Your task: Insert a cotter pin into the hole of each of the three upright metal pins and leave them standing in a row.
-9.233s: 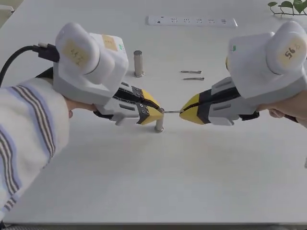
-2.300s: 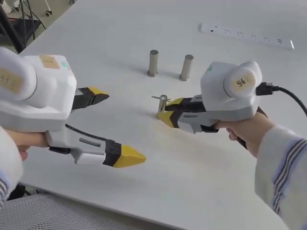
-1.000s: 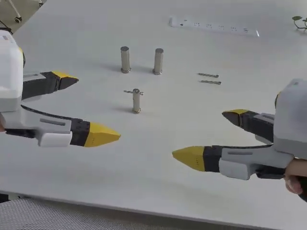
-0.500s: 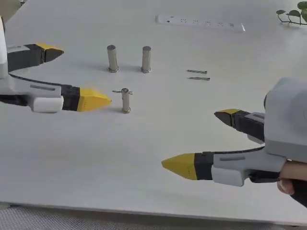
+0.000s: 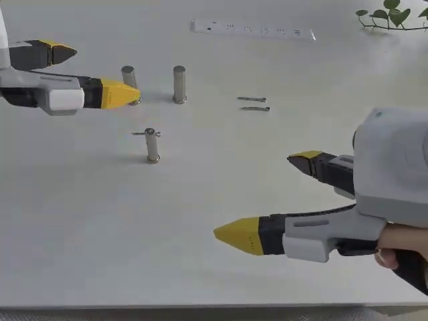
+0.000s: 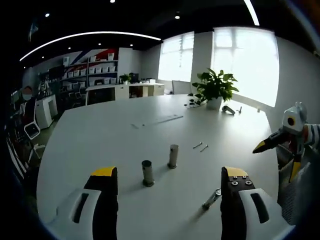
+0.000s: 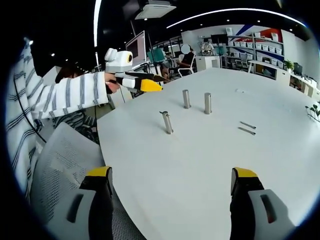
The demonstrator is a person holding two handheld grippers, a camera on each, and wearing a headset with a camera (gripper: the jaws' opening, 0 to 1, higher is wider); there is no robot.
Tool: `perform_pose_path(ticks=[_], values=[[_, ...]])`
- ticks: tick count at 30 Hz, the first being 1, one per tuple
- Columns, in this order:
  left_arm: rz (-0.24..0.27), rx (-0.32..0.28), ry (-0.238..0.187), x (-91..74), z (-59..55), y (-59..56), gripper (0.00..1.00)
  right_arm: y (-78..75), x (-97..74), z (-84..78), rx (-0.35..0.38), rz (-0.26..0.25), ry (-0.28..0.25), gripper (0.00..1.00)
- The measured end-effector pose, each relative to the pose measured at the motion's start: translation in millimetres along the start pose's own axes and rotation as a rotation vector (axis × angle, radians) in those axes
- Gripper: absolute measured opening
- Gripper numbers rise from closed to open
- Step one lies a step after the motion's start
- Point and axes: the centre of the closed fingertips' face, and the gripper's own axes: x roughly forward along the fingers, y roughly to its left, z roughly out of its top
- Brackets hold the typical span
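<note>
Three metal pins stand upright on the white table [image 5: 200, 200]. The near pin [image 5: 152, 146] [image 7: 167, 122] [image 6: 212, 198] carries a cotter pin through its top. Two bare pins stand behind it, the left one [image 5: 128, 75] [image 6: 147, 173] and the right one [image 5: 179, 83] [image 6: 173, 156]. Two loose cotter pins [image 5: 253, 103] [image 7: 246, 128] [image 6: 201, 146] lie to their right. My left gripper [image 5: 100, 72] [image 6: 170, 174] is open at the far left, its lower jaw tip crossing the left bare pin's base. My right gripper [image 5: 254, 196] [image 7: 172, 173] hangs open and holds nothing near the front right.
A white power strip [image 5: 253, 29] lies at the table's far edge, and a plant [image 5: 391, 13] stands at the far right corner. A mesh chair [image 7: 65, 170] sits by the table's edge, and a striped sleeve [image 7: 65, 97] reaches in behind my left gripper [image 7: 135, 82].
A cotter pin went into the near pin while my left gripper held it; both grippers then opened and drew back. My left gripper has since moved toward the two bare pins.
</note>
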Motion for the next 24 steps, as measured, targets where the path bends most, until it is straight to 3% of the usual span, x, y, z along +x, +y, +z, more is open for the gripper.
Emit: perform_pose_path(ticks=[4,8,10,17,18,20,21,22,24], values=[[0.028,-0.006,0.021,15.5,-6.6,12.8,0.78,0.2,0.2,-2.9,0.001,0.002,0.008,0.97],[0.027,-0.025,0.015,25.4,-6.6,18.1,0.70,1.6,-0.4,-1.2,0.010,0.013,-0.004,0.97],[0.049,0.010,0.029,30.1,-8.7,23.7,0.64,1.5,-0.5,-0.7,0.007,0.013,-0.004,0.97],[0.056,0.073,0.099,47.1,-23.8,22.9,0.45,2.1,0.5,-0.4,0.004,0.014,-0.004,0.96],[0.058,0.071,0.099,47.5,-22.9,16.7,0.43,2.2,0.9,-0.4,0.001,0.014,-0.004,0.96],[0.064,0.041,0.103,51.4,-24.8,16.1,0.40,2.3,1.6,-0.9,-0.002,0.014,-0.001,0.96],[0.065,0.047,0.108,53.4,-26.1,15.6,0.38,2.2,1.8,-1.3,-0.001,0.014,0.001,0.95],[0.070,0.059,0.115,53.8,-26.1,6.2,0.35,2.1,2.0,-1.9,0.000,0.014,0.004,0.95],[0.070,0.057,0.119,56.1,-27.2,3.8,0.30,1.9,1.8,-2.7,0.001,0.013,0.008,0.95]])
